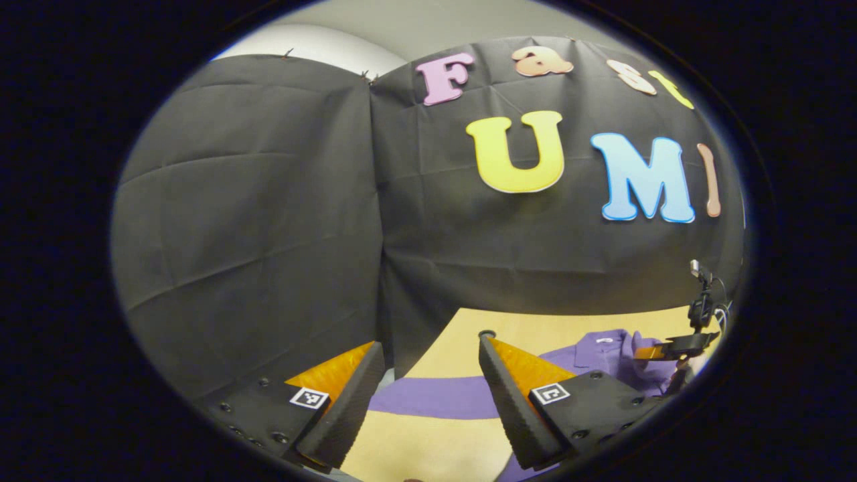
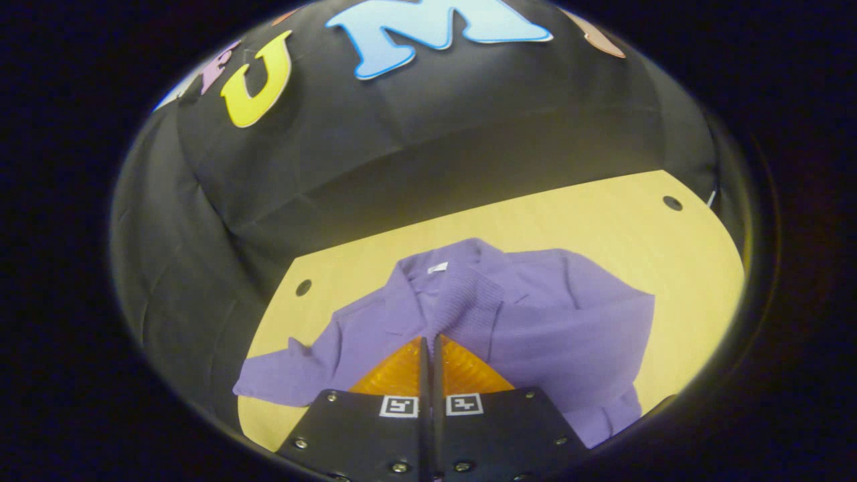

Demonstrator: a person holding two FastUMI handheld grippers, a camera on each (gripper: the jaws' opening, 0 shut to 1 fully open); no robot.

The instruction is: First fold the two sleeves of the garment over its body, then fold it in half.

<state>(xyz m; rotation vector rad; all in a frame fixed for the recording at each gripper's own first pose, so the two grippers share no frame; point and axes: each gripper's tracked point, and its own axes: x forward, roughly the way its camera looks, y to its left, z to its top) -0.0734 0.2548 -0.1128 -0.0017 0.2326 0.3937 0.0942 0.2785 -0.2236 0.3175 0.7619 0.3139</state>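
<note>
A purple long-sleeved garment lies flat on the yellow table, collar at the far side. One sleeve is folded over the body, and its ribbed cuff lies below the collar. My right gripper is shut on the near end of that cuff; in the left gripper view it hovers over the collar. The other sleeve lies stretched out sideways. My left gripper stands open above that sleeve, with nothing between its fingers.
Black cloth walls close the booth behind and to the side of the table. Two small dark holes mark the tabletop's far corners. Bare wood lies in front of the stretched sleeve.
</note>
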